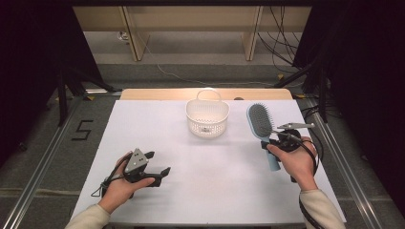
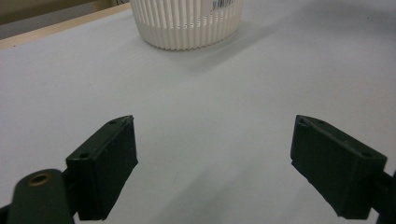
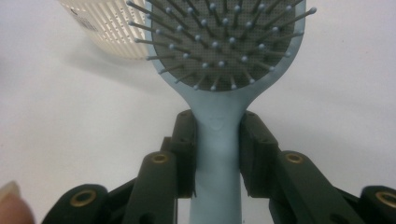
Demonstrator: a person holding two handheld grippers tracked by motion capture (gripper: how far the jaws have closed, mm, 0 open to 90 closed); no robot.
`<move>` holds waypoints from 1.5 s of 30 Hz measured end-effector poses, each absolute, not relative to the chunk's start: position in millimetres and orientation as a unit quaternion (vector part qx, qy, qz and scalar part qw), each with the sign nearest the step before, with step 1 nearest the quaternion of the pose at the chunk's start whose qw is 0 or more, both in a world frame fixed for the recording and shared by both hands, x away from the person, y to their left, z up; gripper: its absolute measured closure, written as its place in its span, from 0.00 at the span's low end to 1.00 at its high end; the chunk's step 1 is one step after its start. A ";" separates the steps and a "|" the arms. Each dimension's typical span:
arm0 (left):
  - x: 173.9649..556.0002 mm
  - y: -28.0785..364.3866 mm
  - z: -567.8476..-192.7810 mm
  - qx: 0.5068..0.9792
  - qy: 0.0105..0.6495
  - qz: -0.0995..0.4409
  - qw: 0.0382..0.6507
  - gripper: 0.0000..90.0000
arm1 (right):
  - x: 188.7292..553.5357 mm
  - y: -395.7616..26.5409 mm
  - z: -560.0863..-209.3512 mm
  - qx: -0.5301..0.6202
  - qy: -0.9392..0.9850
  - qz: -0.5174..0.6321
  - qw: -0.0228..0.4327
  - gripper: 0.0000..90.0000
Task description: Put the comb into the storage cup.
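The person's right hand [image 1: 297,161] sits over the right side of the white table [image 1: 143,124], forearm coming in from the near edge in a cream sleeve [image 1: 319,206], wrist angled a little inward. Its right gripper [image 1: 269,141] is clamped on the neck of a light blue hairbrush [image 1: 262,125], both black jaws pressed flat against the handle just below the head; in the right gripper view the brush [image 3: 219,140] rises straight between them, bristles [image 3: 219,46] facing the camera. From above, the brush head points away from the person and the handle end sticks out toward them past the grip. A white slotted basket [image 1: 207,117] stands on the table near the far edge, to the left of the brush head and apart from it. The left hand [image 1: 122,183] rests low at the near left of the table, its left gripper [image 1: 157,163] aimed toward the basket with the jaws spread wide and nothing between them, only bare table under them.
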State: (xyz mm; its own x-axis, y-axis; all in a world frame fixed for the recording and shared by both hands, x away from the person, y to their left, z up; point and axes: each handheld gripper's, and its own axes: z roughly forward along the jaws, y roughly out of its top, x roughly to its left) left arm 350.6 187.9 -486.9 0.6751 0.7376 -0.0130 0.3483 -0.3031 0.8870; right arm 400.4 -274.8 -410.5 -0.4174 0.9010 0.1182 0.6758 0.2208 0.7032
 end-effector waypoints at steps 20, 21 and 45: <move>350.6 188.0 -486.8 0.781 0.348 0.204 0.477 0.16 | 402.8 -272.3 -405.2 0.515 0.750 0.371 0.186 0.79; 350.5 187.9 -486.9 0.781 0.349 0.204 0.476 0.16 | 403.0 -272.2 -405.2 0.515 0.749 0.372 0.187 0.79; 350.5 187.3 -487.2 0.781 0.349 0.204 0.476 0.16 | 407.5 -265.5 -398.1 0.515 0.736 0.391 0.200 0.79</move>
State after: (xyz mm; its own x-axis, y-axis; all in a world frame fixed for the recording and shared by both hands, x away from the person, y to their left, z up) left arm 350.5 187.3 -487.2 0.6735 0.7390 -0.0135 0.3502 -0.3030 0.8863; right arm 407.5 -265.5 -398.1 -0.3890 0.9148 0.1084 0.6028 0.1638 0.7809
